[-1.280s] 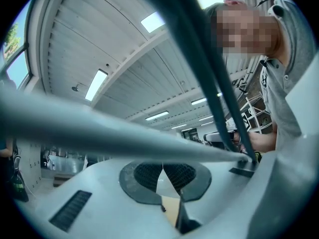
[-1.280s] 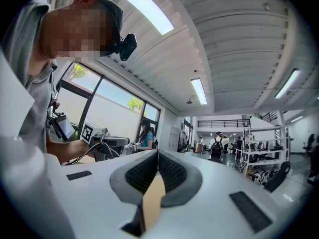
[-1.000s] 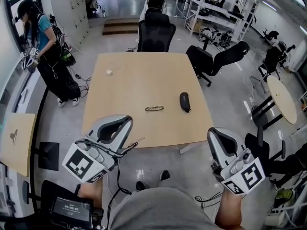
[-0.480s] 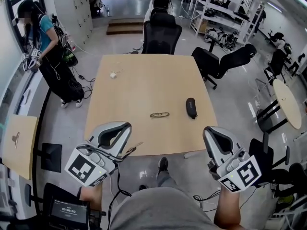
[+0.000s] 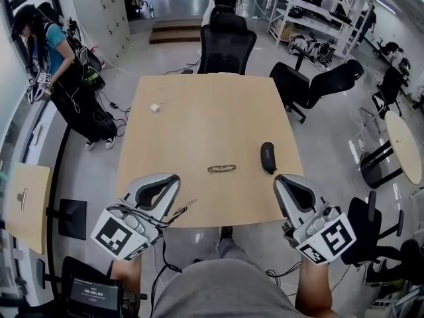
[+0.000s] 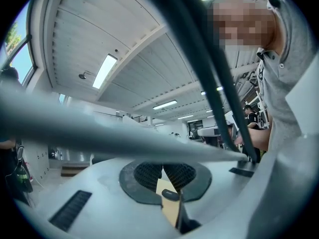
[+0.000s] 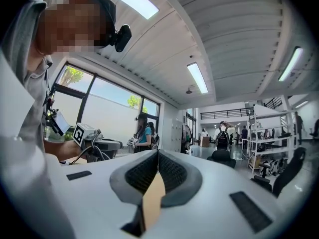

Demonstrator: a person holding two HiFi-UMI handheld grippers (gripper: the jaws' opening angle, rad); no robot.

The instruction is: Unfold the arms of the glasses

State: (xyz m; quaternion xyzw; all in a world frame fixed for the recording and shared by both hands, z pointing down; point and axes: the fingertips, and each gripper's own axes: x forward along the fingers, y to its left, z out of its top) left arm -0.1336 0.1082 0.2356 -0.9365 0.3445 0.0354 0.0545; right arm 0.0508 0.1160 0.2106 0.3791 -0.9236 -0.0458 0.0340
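Note:
The folded glasses [image 5: 221, 168] lie near the front middle of the tan table [image 5: 199, 118], with thin dark rims. A black glasses case [image 5: 267, 157] lies just right of them. My left gripper [image 5: 161, 183] hangs over the table's front edge, left of and short of the glasses. My right gripper [image 5: 289, 185] sits at the front right edge, below the case. Both are shut with nothing in them. In the left gripper view the pads [image 6: 147, 172] meet and show a sliver of table. In the right gripper view the right gripper [image 7: 157, 169] has its pads [image 7: 172, 171] closed together.
A small white object [image 5: 154, 108] lies at the table's far left. Black office chairs stand behind [image 5: 227, 42] and to the right [image 5: 311, 85]. A person [image 5: 50, 52] stands at the far left. A round table [image 5: 404, 144] is at the right, a small one [image 5: 23, 201] at the left.
Both grippers have come forward to the table's front edge. The table, glasses and case now sit closer in the head view. The jaws stayed shut.

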